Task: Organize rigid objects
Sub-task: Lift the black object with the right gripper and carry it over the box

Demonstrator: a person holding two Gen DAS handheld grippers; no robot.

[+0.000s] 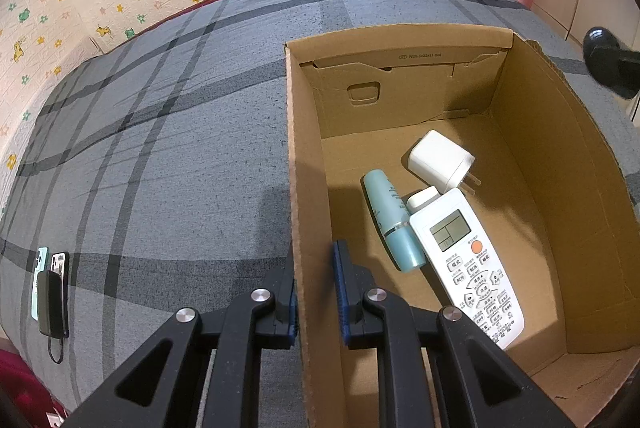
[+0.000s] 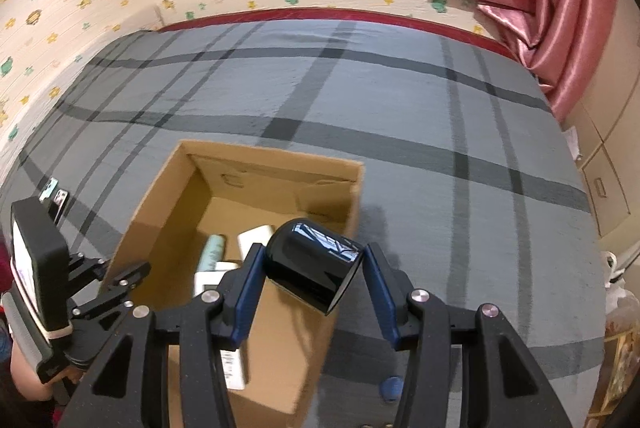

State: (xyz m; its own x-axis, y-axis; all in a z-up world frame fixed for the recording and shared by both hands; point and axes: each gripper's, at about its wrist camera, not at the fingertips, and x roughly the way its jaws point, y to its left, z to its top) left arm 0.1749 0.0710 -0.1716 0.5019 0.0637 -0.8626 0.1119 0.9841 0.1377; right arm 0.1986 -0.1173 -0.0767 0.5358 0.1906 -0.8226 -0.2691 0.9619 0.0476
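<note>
Box wall pinched, black cup gripped.
We read "W20.5x22x11.5x4" on the cardboard box (image 1: 408, 56); left gripper (image 1: 316, 292) clamped its wall, right gripper (image 2: 310, 284) clamped a black cup (image 2: 312, 260).

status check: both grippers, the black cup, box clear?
Left gripper shut on box wall. Right gripper holds black cup over cardboard box. Remote, tube, charger inside; room left.

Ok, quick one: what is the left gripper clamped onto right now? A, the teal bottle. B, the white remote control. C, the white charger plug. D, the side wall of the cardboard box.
D: in the left wrist view the left gripper straddles the side wall of the cardboard box, one finger inside and one outside, while the remote, teal bottle and charger plug lie loose on the box floor.
</note>
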